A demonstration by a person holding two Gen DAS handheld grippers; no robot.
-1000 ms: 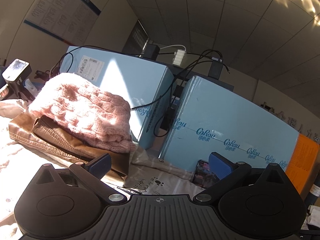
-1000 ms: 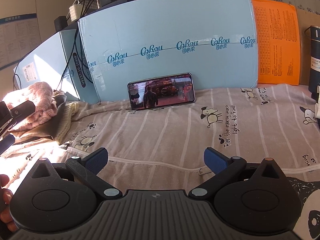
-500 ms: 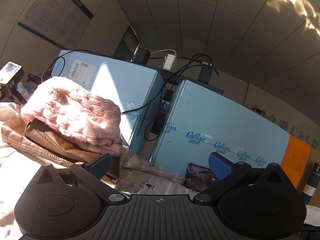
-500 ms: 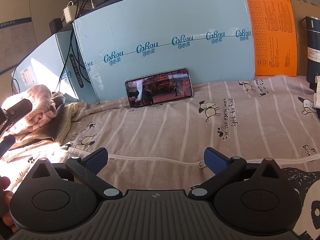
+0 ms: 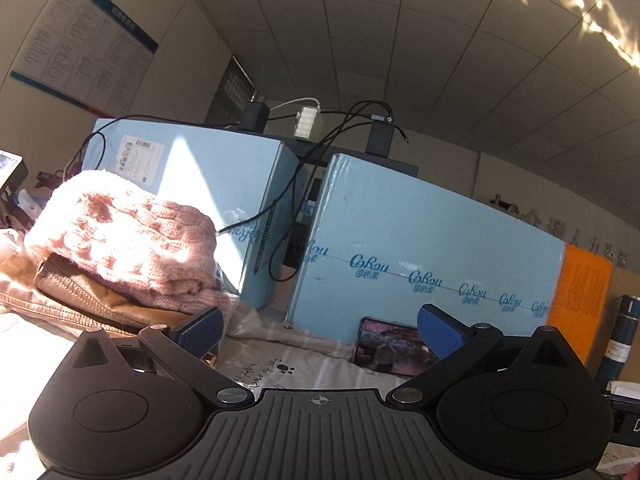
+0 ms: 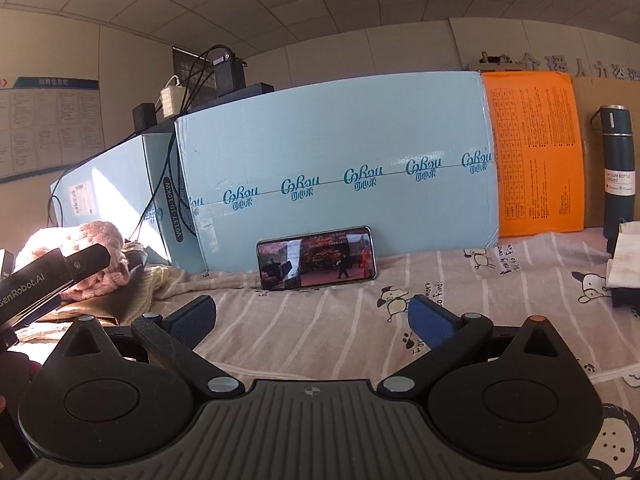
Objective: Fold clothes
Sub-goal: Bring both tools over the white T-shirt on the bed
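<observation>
Tongs are both gaping empty: we are holding the left gripper near the pink knitted sweater, the right gripper above the striped sheet.

Open striped cloth ahead, walled in at the back and left

Before the right tongs, spread wide with nothing between them, the striped cloth on the surface lies bare up to the phone, which leans against the long blue box; that box, a second blue box with cables hanging in the gap between them, and the orange panel close off the back. On the left a pink knit sweater heaped on a brown leather garment blocks the way (the left tongs sit just beside it). At right stand a dark vacuum bottle and folded white cloth
</observation>
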